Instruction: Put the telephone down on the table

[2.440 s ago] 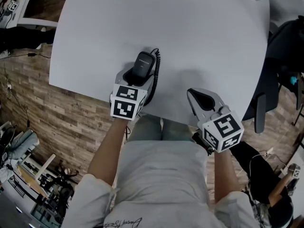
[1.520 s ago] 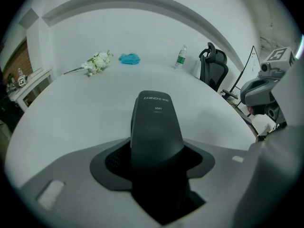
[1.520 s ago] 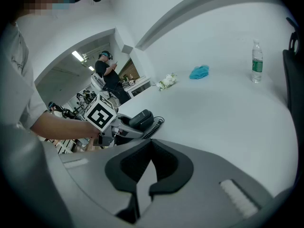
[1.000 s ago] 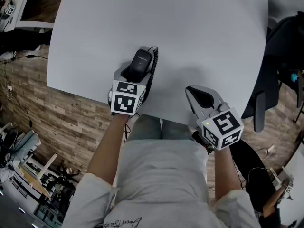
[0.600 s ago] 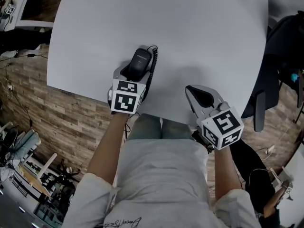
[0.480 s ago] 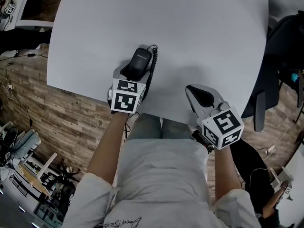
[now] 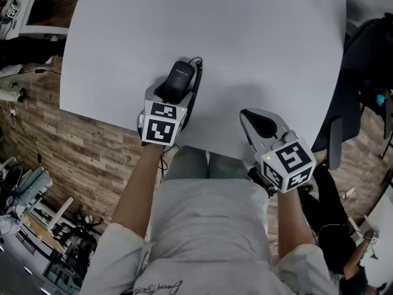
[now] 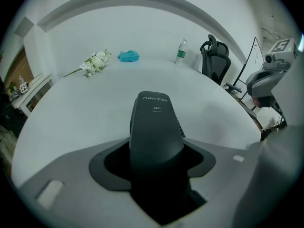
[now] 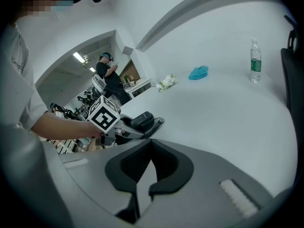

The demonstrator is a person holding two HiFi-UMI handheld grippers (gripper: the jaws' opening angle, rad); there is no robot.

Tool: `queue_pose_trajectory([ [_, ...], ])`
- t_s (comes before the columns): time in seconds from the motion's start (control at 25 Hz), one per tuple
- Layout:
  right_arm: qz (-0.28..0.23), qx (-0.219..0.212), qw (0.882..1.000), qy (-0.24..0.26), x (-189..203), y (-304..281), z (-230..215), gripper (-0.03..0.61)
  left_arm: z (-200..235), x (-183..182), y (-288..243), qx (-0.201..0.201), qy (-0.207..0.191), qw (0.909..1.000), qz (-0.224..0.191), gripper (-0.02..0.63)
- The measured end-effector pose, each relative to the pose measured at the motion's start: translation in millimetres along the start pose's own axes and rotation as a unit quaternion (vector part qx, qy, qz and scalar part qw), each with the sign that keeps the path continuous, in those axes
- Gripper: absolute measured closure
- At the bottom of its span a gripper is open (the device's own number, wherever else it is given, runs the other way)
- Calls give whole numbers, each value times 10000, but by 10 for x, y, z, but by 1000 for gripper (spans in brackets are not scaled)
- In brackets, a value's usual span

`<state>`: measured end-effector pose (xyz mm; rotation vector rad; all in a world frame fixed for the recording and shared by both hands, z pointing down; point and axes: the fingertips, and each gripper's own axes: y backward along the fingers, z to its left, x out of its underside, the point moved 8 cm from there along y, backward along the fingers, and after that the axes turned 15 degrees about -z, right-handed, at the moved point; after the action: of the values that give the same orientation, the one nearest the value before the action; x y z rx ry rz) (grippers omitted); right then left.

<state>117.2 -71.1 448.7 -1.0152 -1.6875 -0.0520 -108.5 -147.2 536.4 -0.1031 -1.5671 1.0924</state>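
Compared with the earliest head view, the left gripper [image 7: 167,96] and the telephone handset [image 7: 178,80] it carried had crept slightly toward the upper left of the frame, while the right gripper [image 7: 258,126] had barely shifted. The left gripper's jaws stood wide but were closed on the handset's dark body, which filled the gap between them in the left gripper view. The right gripper's jaws were together on nothing, and it hung over the table's near edge at the lower right. The handset lay low over the white table [image 7: 258,35] in the lower-left part of its top, not far in from the near edge. No view showed for certain whether its underside already touched the surface. That was probably the main risk: if the jaws let go while the handset was still lifted or tilted, it could drop, rock on its curved back and slide. The coiled cord [image 7: 196,86] ran along the handset's right side and back under the gripper toward the edge. If it hung taut off the table, its pull might drag the freed handset toward that edge. The cord could also catch on a jaw as the gripper backed away and drag the handset with it.
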Motion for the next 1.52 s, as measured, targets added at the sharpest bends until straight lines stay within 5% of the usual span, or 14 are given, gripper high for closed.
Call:
queue_pose_trajectory([
  [0.76, -22, -17, 10000, 83, -9, 66, 78, 572, 16, -24, 124, 37, 35, 9999, -165, 225],
  [1.16, -130, 3, 9998, 180, -51, 174, 166, 572, 59, -106, 314, -76, 17, 9995, -296, 232],
  [1.52, -239, -49, 9992, 304, -106, 245, 327, 572, 62, -220, 643, -318, 13, 9978, -586, 304],
])
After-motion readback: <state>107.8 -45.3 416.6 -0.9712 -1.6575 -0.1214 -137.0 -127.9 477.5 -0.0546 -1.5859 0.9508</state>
